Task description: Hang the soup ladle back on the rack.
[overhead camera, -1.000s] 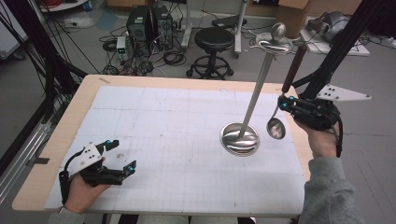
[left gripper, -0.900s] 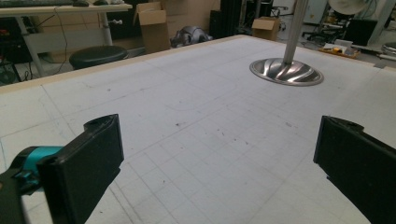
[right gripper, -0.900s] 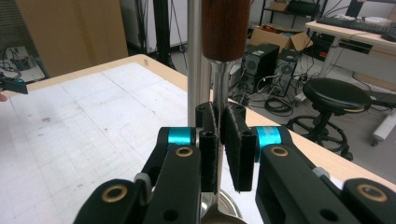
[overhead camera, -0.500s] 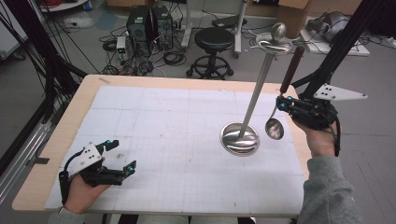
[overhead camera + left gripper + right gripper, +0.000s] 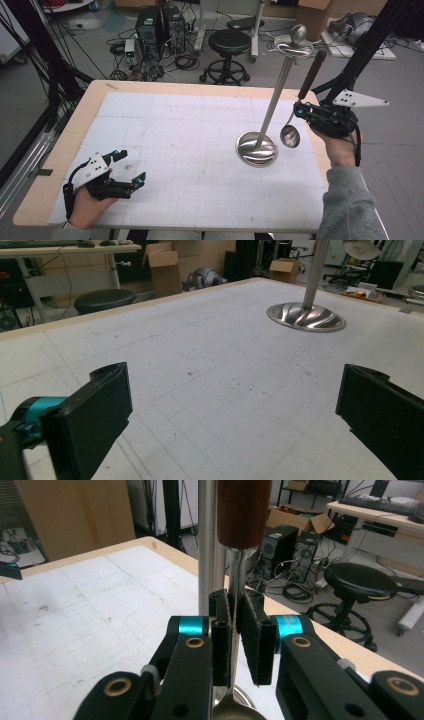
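Observation:
A ladle [image 5: 290,136] with a dark wooden handle and a steel bowl stands nearly upright at the table's right edge, bowl downward. My right gripper [image 5: 298,111] is shut on its thin metal shaft just below the wood; in the right gripper view the pads [image 5: 250,625] pinch the shaft under the handle [image 5: 244,510]. Just left of it stands a steel stand with a round base [image 5: 257,148] and a tall pole [image 5: 276,92] topped by a hooked rim and ball. My left gripper [image 5: 129,165] rests at the front left, open, with only bare mat between its jaws [image 5: 232,390].
A white gridded mat [image 5: 175,135] covers the wooden table. Beyond the far edge, on the floor, are a black stool [image 5: 228,42], a computer tower [image 5: 159,25] and loose cables. Black frame struts rise at both sides of the table.

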Available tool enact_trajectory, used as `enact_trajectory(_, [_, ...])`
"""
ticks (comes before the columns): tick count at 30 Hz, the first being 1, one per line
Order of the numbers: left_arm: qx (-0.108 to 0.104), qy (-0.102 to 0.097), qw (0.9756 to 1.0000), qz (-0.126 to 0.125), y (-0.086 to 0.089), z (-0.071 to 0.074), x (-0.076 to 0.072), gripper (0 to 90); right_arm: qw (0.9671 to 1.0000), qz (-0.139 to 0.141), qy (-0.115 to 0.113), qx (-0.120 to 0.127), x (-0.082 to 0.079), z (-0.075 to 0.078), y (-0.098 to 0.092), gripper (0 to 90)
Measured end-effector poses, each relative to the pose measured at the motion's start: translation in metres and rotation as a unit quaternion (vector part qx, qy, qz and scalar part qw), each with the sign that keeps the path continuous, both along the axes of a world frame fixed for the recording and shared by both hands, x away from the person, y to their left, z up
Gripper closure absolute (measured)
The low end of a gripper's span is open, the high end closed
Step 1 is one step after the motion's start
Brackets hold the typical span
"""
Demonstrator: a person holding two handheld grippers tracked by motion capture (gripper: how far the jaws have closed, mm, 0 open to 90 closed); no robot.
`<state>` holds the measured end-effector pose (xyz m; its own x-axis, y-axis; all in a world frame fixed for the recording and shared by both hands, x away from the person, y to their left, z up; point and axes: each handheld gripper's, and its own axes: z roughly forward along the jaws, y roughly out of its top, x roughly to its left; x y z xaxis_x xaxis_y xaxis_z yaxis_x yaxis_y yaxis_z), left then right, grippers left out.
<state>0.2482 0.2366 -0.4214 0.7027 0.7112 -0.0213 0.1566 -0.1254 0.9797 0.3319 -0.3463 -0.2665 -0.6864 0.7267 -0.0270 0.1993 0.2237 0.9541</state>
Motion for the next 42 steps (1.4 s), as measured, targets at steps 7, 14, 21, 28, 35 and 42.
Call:
enact_trajectory(7, [0.001,-0.001,1.0,0.0,0.0,0.0,0.0,2.0,0.9999,-0.006,-0.013,0.001,-0.002,-0.003,0.003,68.0])
enact_trajectory(14, [0.0,-0.003,1.0,0.0,0.0,0.0,0.0,2.0,0.9985,-0.036,-0.037,0.016,-0.01,-0.01,0.001,40.3])
enact_trajectory(21, [-0.005,-0.007,1.0,0.002,0.001,0.001,0.0,2.0,0.9962,-0.053,-0.057,0.04,-0.023,-0.027,-0.002,20.4])
enact_trajectory(28, [-0.009,-0.009,0.9999,-0.001,0.0,0.002,0.0,2.0,0.9958,-0.051,-0.059,0.047,-0.033,-0.038,-0.004,6.6])
enact_trajectory(35, [-0.018,-0.014,0.9997,-0.001,0.0,0.003,0.0,2.0,0.9969,-0.027,-0.056,0.048,-0.045,-0.054,0.0,0.2])
enact_trajectory(42, [-0.023,-0.019,0.9995,-0.006,0.0,0.004,0.0,2.0,0.9955,-0.017,-0.065,0.067,-0.054,-0.077,0.002,0.3])
